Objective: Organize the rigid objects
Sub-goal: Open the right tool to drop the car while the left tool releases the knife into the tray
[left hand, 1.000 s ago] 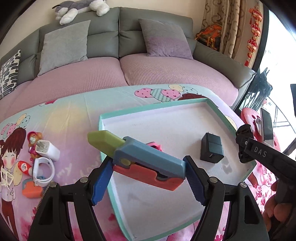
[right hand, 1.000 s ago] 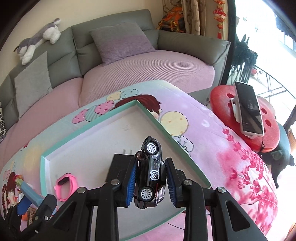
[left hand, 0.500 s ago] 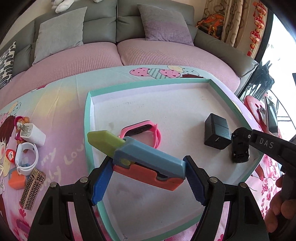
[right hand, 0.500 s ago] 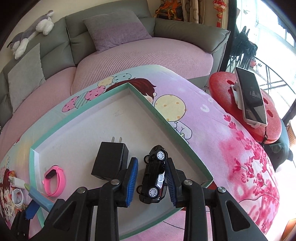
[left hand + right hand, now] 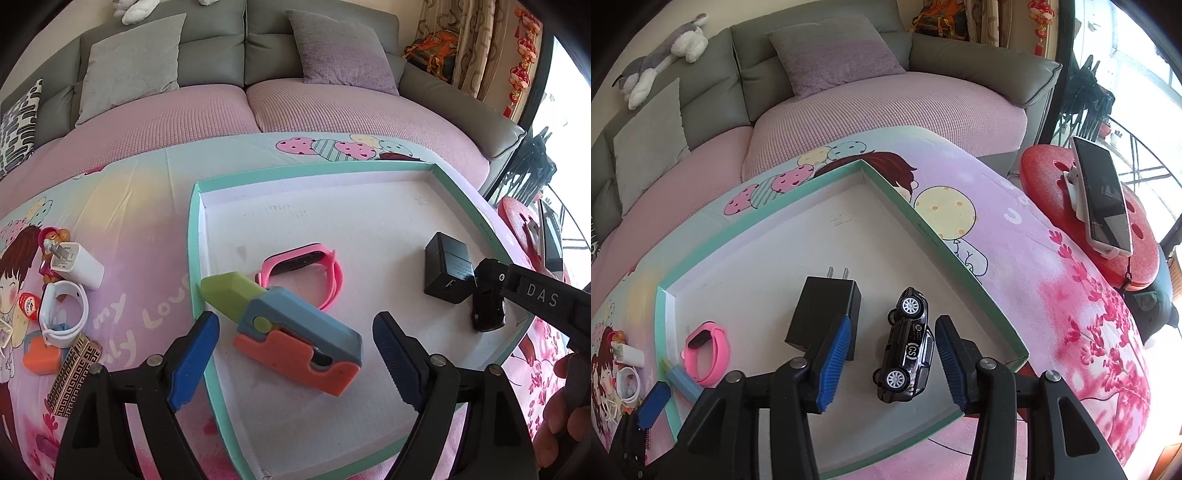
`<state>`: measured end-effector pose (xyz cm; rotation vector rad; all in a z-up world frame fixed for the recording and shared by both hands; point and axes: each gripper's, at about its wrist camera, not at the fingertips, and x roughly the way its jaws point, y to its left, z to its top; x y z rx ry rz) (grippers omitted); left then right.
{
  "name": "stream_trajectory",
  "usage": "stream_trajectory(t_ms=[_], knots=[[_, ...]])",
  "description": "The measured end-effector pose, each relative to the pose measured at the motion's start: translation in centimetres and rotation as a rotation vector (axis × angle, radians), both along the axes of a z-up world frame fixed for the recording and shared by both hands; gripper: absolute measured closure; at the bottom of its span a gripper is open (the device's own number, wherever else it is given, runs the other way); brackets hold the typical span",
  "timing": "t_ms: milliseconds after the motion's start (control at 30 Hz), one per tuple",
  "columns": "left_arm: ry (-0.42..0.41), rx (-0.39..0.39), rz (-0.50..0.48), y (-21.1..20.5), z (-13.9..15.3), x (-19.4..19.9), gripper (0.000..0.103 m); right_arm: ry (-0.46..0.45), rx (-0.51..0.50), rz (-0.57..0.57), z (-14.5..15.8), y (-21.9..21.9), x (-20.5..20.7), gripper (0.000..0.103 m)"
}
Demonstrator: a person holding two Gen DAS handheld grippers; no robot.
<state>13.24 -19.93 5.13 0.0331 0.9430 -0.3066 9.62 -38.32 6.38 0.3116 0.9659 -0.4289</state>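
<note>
Both grippers' jaws are opening, pads clear. The left gripper (image 5: 291,356) frames the blue-orange-green plastic toy knife (image 5: 291,334) at the teal-rimmed white tray's (image 5: 195,236) left edge, beside a pink wristband (image 5: 304,275). The right gripper (image 5: 890,360) flanks the black toy car (image 5: 905,345) near the right edge, beside a black charger (image 5: 822,312).

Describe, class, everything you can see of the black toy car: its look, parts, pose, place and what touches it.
The black toy car is a small glossy model, metal or hard plastic by its look, with silver spoked wheels and a round white "CS" badge. It lies tipped on its side, wheels facing the camera, on the white floor of the teal-rimmed tray, just right of the black charger. The right gripper straddles it, jaws opening, blue pads clear of it. Only the tray floor appears to touch it.
</note>
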Motion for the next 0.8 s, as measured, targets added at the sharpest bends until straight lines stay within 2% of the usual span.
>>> stream_trajectory(t_ms=[67,133,300,633,800], knots=[[-0.009,-0.015,0.009,0.5,0.4,-0.1,0.013,-0.010,0.005,0.010,0.2,0.1,0.0,0.042],[-0.018,-0.031,0.029,1.1,0.8,-0.2,0.009,-0.021,0.010,0.022,0.4,0.3,0.1,0.040],[-0.074,-0.029,0.099,3.3,2.3,-0.2,0.009,-0.076,0.056,0.054,1.1,0.9,0.1,0.032],[-0.112,-0.017,0.370,11.7,3.3,0.1,0.009,-0.104,0.040,0.179,1.7,4.7,1.3,0.018],[-0.099,-0.025,0.494,15.8,3.0,0.1,0.008,-0.114,0.025,0.261,1.9,7.6,1.8,0.001]])
